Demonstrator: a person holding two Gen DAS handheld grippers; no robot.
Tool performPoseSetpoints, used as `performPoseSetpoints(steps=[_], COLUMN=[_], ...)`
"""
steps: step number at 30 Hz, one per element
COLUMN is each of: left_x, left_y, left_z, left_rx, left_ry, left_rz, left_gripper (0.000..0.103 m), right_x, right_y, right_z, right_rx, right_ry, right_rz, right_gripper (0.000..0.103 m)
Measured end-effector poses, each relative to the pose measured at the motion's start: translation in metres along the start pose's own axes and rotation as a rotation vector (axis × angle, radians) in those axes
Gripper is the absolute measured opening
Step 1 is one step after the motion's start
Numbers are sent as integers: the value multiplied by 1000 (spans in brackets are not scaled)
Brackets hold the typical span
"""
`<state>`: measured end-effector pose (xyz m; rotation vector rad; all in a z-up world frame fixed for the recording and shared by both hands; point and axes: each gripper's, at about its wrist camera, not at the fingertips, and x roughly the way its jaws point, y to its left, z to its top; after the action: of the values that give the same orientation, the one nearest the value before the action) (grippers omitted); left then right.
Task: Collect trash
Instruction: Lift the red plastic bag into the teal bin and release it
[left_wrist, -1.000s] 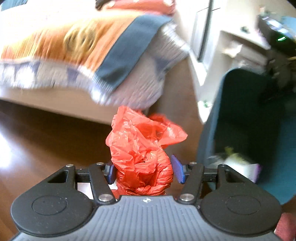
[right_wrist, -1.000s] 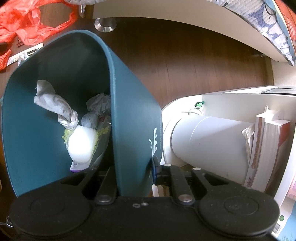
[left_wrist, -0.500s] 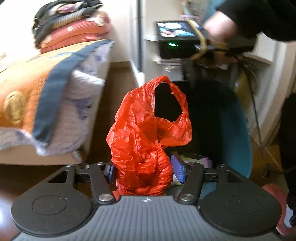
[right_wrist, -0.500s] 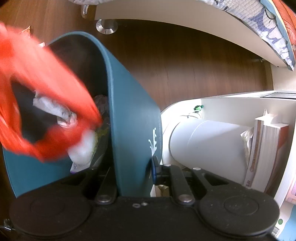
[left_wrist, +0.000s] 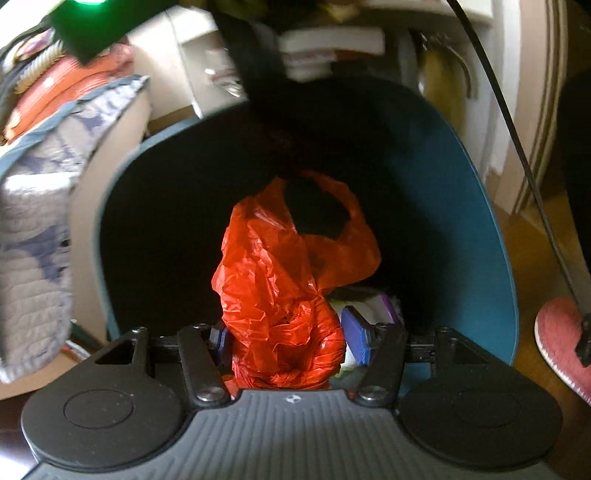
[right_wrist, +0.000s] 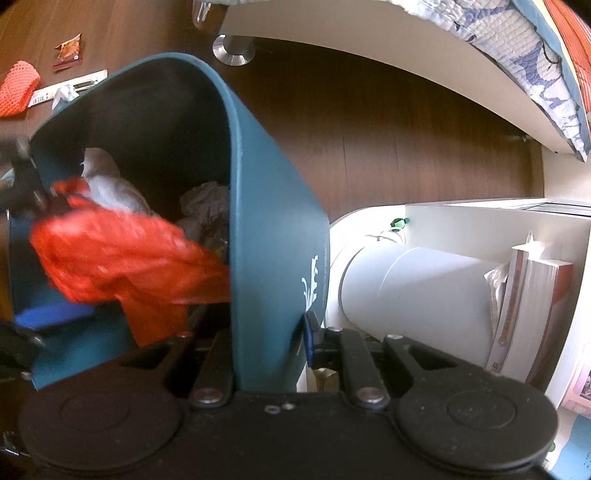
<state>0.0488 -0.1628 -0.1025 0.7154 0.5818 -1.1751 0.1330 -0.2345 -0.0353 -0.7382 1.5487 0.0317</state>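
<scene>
My left gripper (left_wrist: 288, 338) is shut on a crumpled red plastic bag (left_wrist: 288, 273) and holds it inside the mouth of the teal trash bin (left_wrist: 476, 206). In the right wrist view the red bag (right_wrist: 122, 258) hangs blurred inside the bin, above white crumpled paper (right_wrist: 107, 184). My right gripper (right_wrist: 269, 343) is shut on the teal bin's wall (right_wrist: 273, 229) and holds the bin tilted. The left gripper's blue pad (right_wrist: 48, 314) shows at the bin's left rim.
A bed with a quilt (left_wrist: 40, 177) stands left of the bin. On the wooden floor lie an orange net (right_wrist: 16, 86), a snack wrapper (right_wrist: 68, 50) and a paper strip (right_wrist: 70, 85). A white cylinder (right_wrist: 413, 291) and books (right_wrist: 532, 314) sit in a shelf at right.
My left gripper has carried the red bag from beside the bed to the bin and into its mouth. The right gripper keeps its hold on the bin's wall.
</scene>
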Motion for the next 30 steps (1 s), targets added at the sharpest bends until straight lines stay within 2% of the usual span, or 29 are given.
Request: performPoseSetpoints(steps=[6, 15, 22, 25, 29, 30], left_x=[23, 60, 69, 76, 86, 87], left_y=[-16, -19, -15, -13, -2, -1], left_z=[3, 6, 5, 9, 15, 15], left_rx=[69, 68, 27, -8, -86, -99], left_ry=[36, 115, 163, 201, 229, 231], left_rz=[13, 99, 137, 126, 71, 52], left_gripper=[58, 58, 59, 60, 63, 67], right_x=[3, 1, 7, 7, 8, 8], right_y=[-2, -16, -39, -42, -44, -45], right_z=[-2, 2, -5, -10, -12, -12], right_rx=[0, 64, 164, 166, 165, 166], right_ry=[-6, -25, -25, -23, -26, -27], right_rz=[-4, 13, 66, 74, 72, 72], right_gripper=[15, 14, 13, 14, 14, 14])
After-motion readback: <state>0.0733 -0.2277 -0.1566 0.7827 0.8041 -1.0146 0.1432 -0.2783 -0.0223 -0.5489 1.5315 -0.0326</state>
